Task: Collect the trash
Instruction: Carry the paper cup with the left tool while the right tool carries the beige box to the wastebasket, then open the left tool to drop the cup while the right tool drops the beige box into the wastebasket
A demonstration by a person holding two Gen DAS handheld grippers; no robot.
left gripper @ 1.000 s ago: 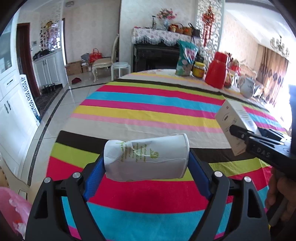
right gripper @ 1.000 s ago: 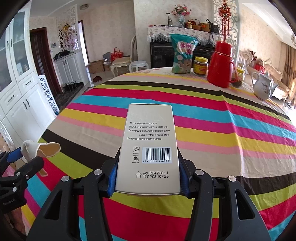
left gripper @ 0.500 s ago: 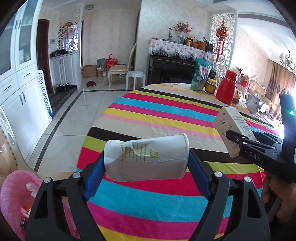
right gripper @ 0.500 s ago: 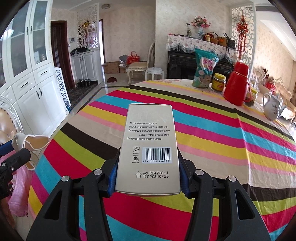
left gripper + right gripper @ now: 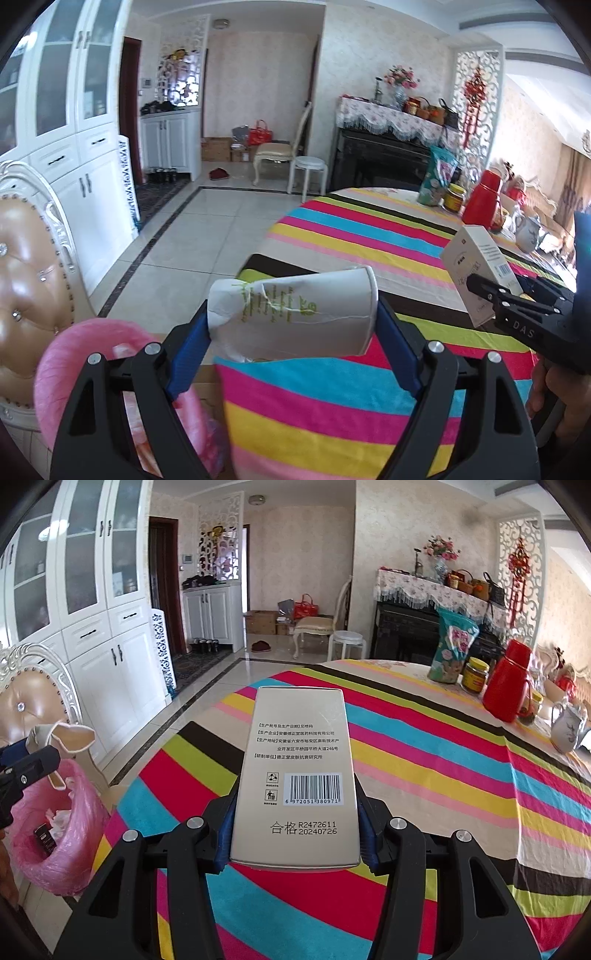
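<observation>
My left gripper (image 5: 291, 325) is shut on a crumpled white paper cup (image 5: 295, 314) with green print, held sideways over the near left edge of the striped table. My right gripper (image 5: 297, 819) is shut on a beige cardboard box (image 5: 299, 771) with a barcode; the same box (image 5: 476, 266) shows at the right of the left wrist view. A pink trash bag (image 5: 59, 827) with scraps inside stands open on the floor left of the table, and the pink trash bag (image 5: 92, 354) lies just below and left of the cup. The cup (image 5: 62, 738) also hangs above the bag.
The table's striped cloth (image 5: 424, 760) carries a snack bag (image 5: 454, 650), a yellow-lidded jar (image 5: 474, 674), a red thermos (image 5: 508, 681) and a white teapot (image 5: 569, 727) at its far right. A padded chair (image 5: 22, 258) stands left of the bag. Tiled floor (image 5: 207, 225) stretches beyond.
Both grippers have swung left with their loads, from over the table's middle to its left edge. The pink bag and the chair have come into view.
</observation>
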